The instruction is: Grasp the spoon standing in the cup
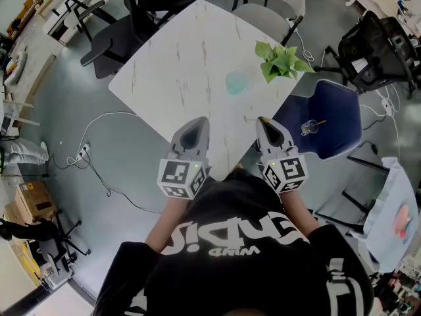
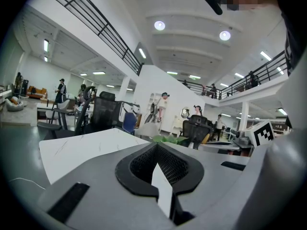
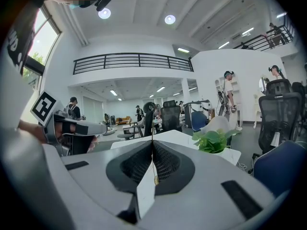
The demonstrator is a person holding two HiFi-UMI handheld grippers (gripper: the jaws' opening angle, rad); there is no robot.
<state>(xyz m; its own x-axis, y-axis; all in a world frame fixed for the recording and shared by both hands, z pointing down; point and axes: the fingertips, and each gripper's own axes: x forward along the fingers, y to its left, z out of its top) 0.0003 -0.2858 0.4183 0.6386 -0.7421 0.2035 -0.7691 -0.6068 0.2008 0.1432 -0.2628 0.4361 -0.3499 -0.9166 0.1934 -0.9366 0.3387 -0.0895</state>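
Both the left gripper (image 1: 195,125) and right gripper (image 1: 266,125) are hovering at the white table (image 1: 184,51), jaws pressed together, gripping nothing. A plant (image 1: 281,61) is sitting beyond.

We find open table (image 1: 177,64) ahead and to the left. A potted plant (image 1: 283,61) crowds its right corner, with a blue chair (image 1: 332,120) just beside.

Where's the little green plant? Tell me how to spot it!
Find the big white table with thin marble streaks in the middle of the room. The plant sits near its right corner, next to a pale blue-green round thing. It's the only bright green, leafy thing there.
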